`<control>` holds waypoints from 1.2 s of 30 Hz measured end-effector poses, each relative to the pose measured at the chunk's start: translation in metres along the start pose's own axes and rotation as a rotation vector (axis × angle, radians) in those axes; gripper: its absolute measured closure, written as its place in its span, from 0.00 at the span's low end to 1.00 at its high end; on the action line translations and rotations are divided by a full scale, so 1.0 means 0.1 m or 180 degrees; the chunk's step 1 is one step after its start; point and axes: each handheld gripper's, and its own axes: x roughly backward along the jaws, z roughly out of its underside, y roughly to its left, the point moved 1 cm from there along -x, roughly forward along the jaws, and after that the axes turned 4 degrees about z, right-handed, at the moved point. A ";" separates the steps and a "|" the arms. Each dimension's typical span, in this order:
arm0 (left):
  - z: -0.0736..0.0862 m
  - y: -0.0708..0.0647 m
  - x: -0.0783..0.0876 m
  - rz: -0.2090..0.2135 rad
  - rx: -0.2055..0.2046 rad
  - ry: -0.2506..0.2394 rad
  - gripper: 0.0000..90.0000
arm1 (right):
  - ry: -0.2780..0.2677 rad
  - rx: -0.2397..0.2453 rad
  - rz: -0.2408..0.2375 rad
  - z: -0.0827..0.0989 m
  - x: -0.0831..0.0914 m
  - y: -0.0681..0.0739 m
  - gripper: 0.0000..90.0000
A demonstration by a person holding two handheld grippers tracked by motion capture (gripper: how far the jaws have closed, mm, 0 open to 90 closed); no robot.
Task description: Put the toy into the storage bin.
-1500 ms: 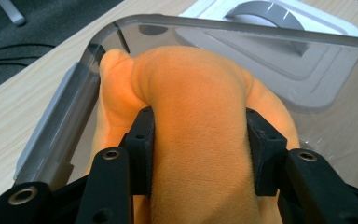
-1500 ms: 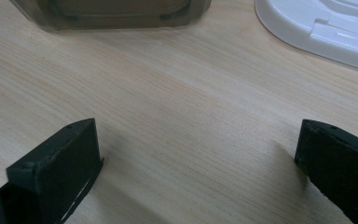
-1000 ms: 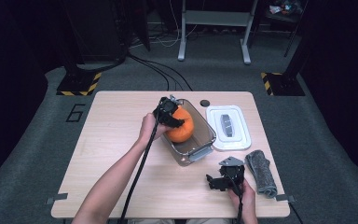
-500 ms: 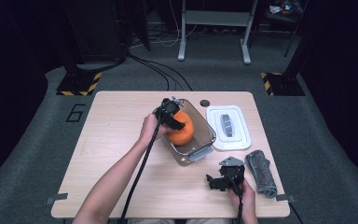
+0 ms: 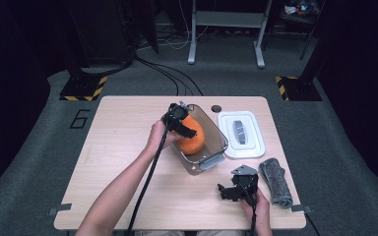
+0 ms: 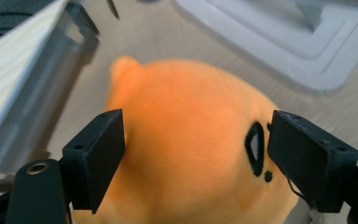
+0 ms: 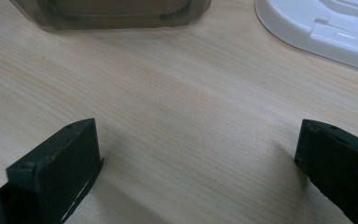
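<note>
The orange plush toy (image 6: 191, 154) is sitting in the clear container (image 5: 215, 147), where the left gripper (image 6: 193, 158) has just been opening, its jaws flanking the toy loosely. The right gripper (image 7: 196, 172) is resting wide apart over the wooden table (image 5: 118, 162), gripping nothing.

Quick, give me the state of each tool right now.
Left tool: jaws have just been opening, standing either side of the orange plush toy in the clear container.
Right tool: open, nothing between the jaws.
</note>
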 end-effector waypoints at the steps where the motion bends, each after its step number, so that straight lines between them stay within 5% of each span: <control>1: -0.01 0.00 0.03 -0.0010 0.0001 -0.0035 0.20 | 0.0005 0.0000 -0.0008 0.00 0.00 0.00 0.00; 17: 0.05 -0.08 0.54 -0.0013 -0.0126 -0.0389 0.15 | -0.0008 0.0000 -0.0002 0.00 0.00 0.00 0.00; 36: 0.57 -0.12 0.98 -0.0256 -0.0164 -0.0686 0.14 | 0.0001 0.0012 0.0025 0.00 0.00 0.00 0.00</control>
